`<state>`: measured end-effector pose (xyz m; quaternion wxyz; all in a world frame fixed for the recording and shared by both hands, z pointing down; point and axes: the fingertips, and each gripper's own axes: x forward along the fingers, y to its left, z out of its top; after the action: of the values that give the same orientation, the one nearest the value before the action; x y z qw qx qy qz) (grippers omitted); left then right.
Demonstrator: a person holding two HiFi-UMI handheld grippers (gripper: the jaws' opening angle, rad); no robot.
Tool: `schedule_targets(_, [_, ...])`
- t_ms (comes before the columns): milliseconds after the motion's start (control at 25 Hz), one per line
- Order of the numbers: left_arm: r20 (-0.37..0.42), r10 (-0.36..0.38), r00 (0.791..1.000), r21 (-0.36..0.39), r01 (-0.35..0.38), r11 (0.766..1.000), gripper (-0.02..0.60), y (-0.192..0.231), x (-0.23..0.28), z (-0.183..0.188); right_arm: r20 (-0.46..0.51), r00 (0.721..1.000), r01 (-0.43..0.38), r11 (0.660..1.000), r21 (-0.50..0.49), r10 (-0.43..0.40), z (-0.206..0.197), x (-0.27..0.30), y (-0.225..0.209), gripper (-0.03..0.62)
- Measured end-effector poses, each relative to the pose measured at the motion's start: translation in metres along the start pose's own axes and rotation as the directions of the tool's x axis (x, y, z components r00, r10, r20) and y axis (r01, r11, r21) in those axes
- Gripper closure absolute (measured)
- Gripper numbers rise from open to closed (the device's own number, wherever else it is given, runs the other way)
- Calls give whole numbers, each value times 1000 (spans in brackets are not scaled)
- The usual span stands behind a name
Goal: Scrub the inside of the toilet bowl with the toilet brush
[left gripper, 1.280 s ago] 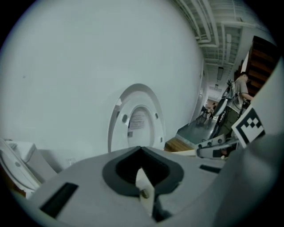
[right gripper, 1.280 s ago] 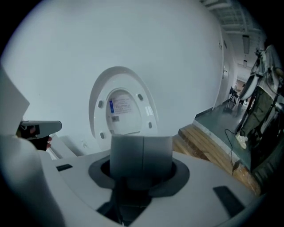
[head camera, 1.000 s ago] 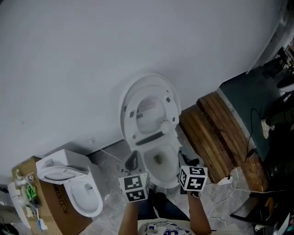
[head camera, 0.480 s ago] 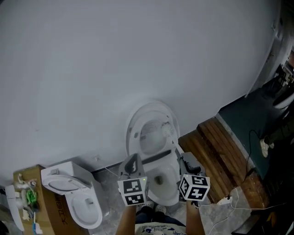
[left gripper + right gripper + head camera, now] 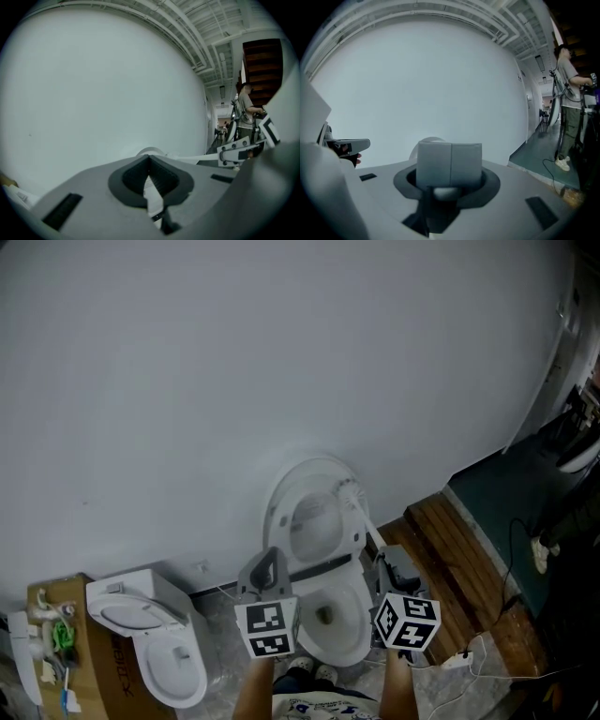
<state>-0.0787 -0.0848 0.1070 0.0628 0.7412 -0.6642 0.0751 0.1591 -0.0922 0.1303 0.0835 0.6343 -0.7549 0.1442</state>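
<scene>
The white toilet [image 5: 330,617] stands against the wall, its lid [image 5: 309,521] raised. A white toilet brush is held above it: the brush head [image 5: 349,491] is up by the lid's top right edge, outside the bowl, and the handle [image 5: 368,525] slants down to my right gripper [image 5: 390,570], which is shut on it. In the right gripper view the pads [image 5: 449,161] press together over the white handle [image 5: 447,192]. My left gripper [image 5: 263,570] hovers left of the bowl, shut and holding nothing. The left gripper view shows the handle [image 5: 187,158] as a white bar.
A second toilet [image 5: 150,638] sits at lower left beside a cardboard box [image 5: 49,610] with small items. Wooden planks [image 5: 464,554] and cables [image 5: 464,652] lie to the right. A plain white wall fills the back. A person [image 5: 569,93] stands far off at right.
The brush head has risen from the seat hinge to the top right of the lid. Both grippers lifted slightly, and the head view tilted up toward the wall.
</scene>
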Motion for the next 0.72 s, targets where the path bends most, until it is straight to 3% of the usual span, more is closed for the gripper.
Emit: schedule_targets(720, [31,0,1000,-10,0,1000,580,5,-17,8,-2,1000,-10,1000,-27,10,-5,-11,10,427])
